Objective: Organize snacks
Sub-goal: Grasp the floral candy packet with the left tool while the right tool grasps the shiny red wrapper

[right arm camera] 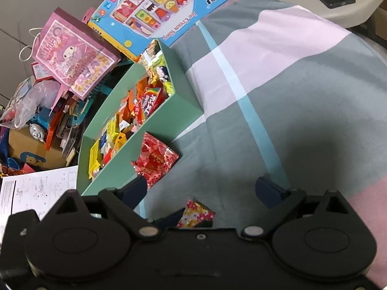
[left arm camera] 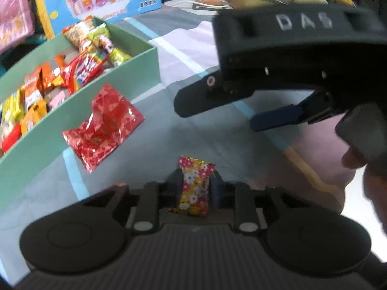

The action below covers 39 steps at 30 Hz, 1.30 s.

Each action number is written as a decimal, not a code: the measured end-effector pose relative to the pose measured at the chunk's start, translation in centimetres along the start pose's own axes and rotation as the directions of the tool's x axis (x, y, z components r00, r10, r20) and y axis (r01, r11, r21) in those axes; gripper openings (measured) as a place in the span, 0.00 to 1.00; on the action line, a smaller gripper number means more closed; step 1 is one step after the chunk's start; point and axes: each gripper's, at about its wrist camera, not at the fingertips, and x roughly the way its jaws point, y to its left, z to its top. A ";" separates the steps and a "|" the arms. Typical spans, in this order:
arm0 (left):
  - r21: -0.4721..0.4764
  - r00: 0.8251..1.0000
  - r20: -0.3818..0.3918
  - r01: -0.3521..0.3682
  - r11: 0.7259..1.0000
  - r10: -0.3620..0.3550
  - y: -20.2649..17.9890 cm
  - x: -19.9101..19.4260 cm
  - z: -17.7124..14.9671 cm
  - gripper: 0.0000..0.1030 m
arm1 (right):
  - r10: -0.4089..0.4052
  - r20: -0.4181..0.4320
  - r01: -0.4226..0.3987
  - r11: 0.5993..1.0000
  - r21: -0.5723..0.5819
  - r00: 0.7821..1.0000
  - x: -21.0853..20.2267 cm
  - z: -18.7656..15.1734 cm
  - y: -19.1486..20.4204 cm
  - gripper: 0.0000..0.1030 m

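While the left hand-held gripper (left arm camera: 195,181) pinches a floral candy packet (left arm camera: 194,186) upright between its narrowed fingers, the right hand-held gripper (right arm camera: 205,188) hangs close above with fingers spread wide and nothing between them. Just beyond, a red foil packet (left arm camera: 102,125) lies on the checked bedspread (right arm camera: 302,101), touching the outer wall of the green box (left arm camera: 79,125). That box already holds many snacks, so sorting looks well along; these two packets appear to remain.
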 end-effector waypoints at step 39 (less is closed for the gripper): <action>-0.439 0.988 0.059 -0.100 0.893 0.140 16.7 -3.7 -5.3 0.40 | -0.140 -0.042 0.099 0.853 -0.512 0.989 10.8 -1.7 14.6 0.39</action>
